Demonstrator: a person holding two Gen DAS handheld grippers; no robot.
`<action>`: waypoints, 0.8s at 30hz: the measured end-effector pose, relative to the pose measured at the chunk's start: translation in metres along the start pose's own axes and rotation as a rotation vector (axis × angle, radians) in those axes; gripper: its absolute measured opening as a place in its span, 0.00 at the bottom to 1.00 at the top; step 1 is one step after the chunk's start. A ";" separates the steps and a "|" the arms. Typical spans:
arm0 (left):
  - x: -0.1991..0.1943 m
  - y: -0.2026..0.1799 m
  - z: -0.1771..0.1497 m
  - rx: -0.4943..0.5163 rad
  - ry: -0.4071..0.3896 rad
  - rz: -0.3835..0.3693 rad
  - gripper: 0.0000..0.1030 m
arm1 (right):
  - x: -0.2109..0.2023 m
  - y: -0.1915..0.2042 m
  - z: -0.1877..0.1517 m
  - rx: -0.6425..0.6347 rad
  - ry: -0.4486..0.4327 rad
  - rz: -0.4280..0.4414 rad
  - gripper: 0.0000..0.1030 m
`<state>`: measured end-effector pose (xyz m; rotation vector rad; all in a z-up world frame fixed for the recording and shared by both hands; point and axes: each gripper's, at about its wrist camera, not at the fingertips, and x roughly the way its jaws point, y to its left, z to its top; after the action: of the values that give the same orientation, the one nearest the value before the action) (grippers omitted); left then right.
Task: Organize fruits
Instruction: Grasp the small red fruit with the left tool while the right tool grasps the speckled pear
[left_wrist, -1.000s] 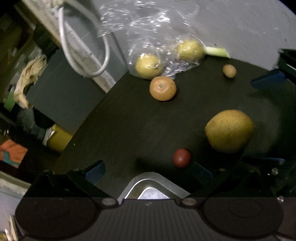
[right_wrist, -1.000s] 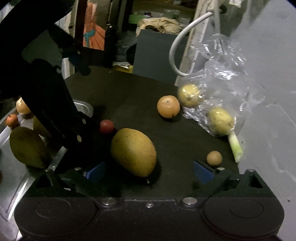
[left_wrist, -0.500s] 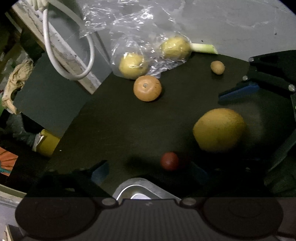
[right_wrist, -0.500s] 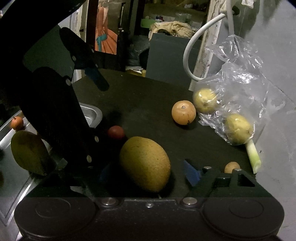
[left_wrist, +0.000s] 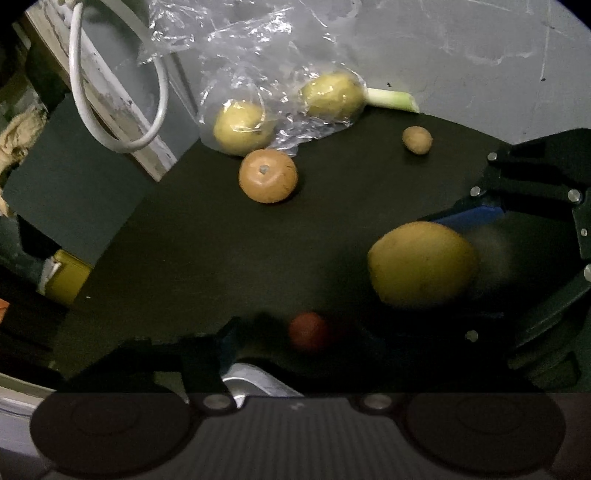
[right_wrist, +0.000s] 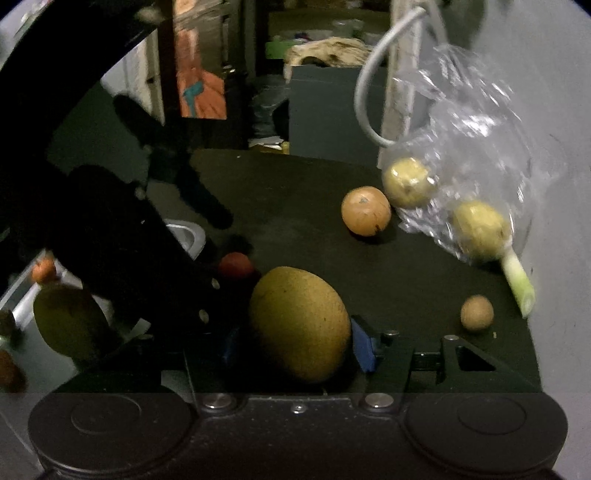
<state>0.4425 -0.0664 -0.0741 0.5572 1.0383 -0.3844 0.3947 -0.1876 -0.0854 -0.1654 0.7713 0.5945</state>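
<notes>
A dark worktop (left_wrist: 192, 236) against a grey wall (left_wrist: 461, 55) was shown in both views. From the left wrist, an orange (left_wrist: 267, 175) was seen at 12 o'clock of the small red fruit (left_wrist: 308, 331), which lay between the wide-spread fingers of the left hand-held gripper (left_wrist: 295, 343). Only the right wrist view revealed the right hand-held gripper (right_wrist: 299, 343) closed narrowly against both sides of the large yellow-brown fruit (right_wrist: 299, 325), and a metal tray (right_wrist: 22, 295) with fruit at 9 o'clock. Two fruits in a plastic bag (right_wrist: 476, 155) were seen at 2 o'clock.
</notes>
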 end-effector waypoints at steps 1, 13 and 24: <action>0.001 -0.001 0.000 0.000 0.000 -0.007 0.59 | -0.001 -0.001 -0.001 0.015 0.002 -0.003 0.58; 0.004 -0.007 0.002 -0.053 -0.024 -0.014 0.29 | -0.011 -0.006 -0.008 0.090 0.012 -0.029 0.59; -0.001 0.000 -0.007 -0.180 -0.017 -0.027 0.23 | -0.009 -0.004 -0.005 0.129 0.014 -0.057 0.58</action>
<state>0.4369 -0.0625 -0.0755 0.3788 1.0533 -0.3153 0.3885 -0.1965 -0.0830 -0.0726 0.8136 0.4887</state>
